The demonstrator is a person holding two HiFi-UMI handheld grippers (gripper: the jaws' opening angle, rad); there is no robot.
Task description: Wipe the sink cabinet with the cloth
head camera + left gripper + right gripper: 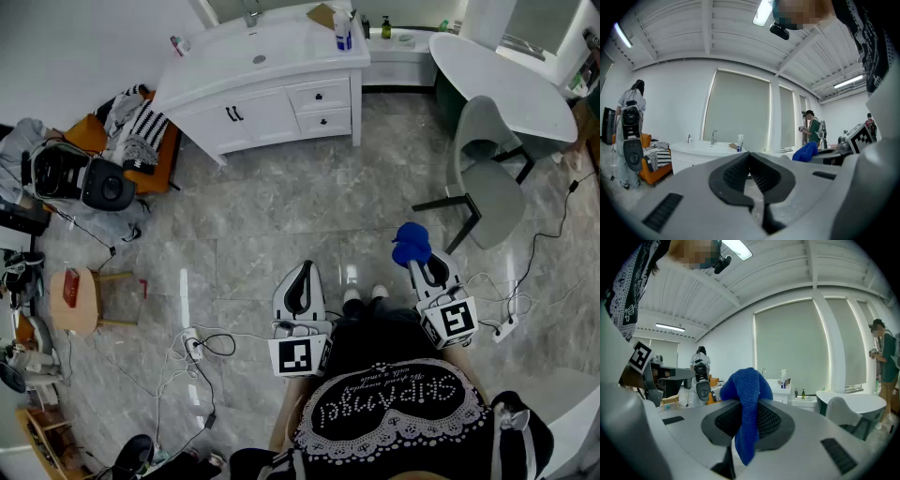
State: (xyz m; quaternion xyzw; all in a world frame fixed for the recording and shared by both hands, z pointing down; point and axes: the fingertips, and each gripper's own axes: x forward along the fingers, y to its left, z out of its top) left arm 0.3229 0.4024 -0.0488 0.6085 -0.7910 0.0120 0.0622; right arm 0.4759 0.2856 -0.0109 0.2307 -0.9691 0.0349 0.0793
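The white sink cabinet stands far ahead at the top of the head view, with a basin, a faucet and dark drawer handles; it also shows small in the left gripper view and the right gripper view. My right gripper is shut on a blue cloth, which bunches above the jaws and hangs down between them. My left gripper is shut with nothing between its ribbed pads. Both grippers are held low, close to the person's body, well short of the cabinet.
A spray bottle and small bottles stand on the cabinet top. A round white table and grey chair are at right. Clothes on an orange seat, a wooden stool and cables lie at left on the grey tiled floor.
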